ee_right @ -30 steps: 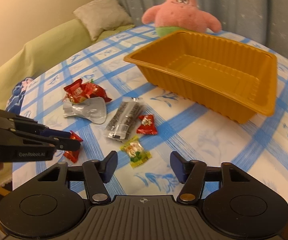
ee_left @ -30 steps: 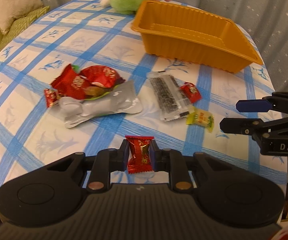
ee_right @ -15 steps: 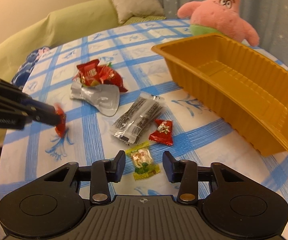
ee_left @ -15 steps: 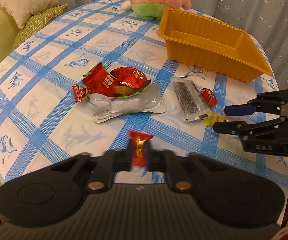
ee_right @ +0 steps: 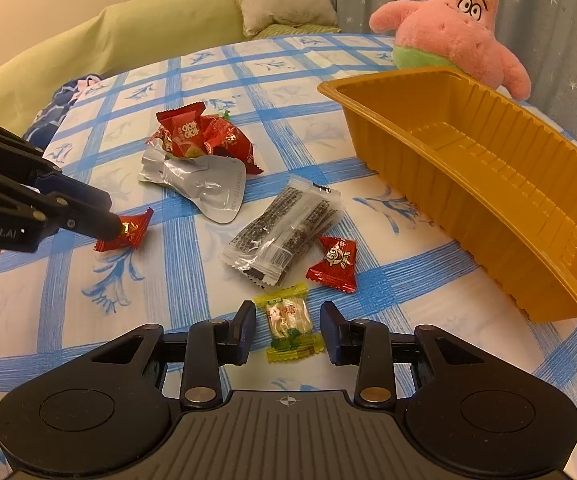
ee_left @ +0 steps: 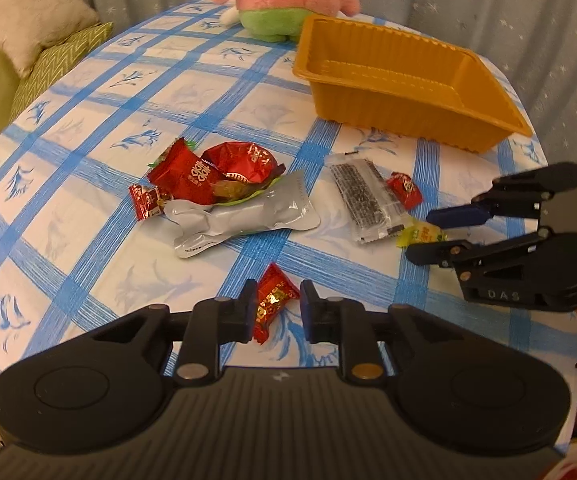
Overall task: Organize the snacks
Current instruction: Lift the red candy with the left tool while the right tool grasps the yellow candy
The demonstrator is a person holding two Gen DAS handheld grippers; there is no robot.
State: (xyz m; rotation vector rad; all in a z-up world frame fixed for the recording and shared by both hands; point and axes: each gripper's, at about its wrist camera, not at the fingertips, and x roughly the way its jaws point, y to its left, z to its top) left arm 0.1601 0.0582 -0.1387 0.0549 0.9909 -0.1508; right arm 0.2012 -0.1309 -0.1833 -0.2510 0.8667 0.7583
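L gripper [ee_left: 275, 312] angled down toward table, jaws clamped on red candy [ee_left: 273, 300]. R gripper [ee_right: 287, 330] also angled down, jaws closing either side of yellow candy [ee_right: 289, 322], pads not touching it yet.

One orange tray [ee_right: 484, 184], one plush starfish [ee_right: 454, 30], one yellow candy [ee_right: 290, 326], one silver pouch [ee_right: 204, 184], one dark bar packet [ee_right: 284, 230].

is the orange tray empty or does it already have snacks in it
Empty. The orange tray shows only its bare ribbed floor in both views; every snack is outside it on the tablecloth.
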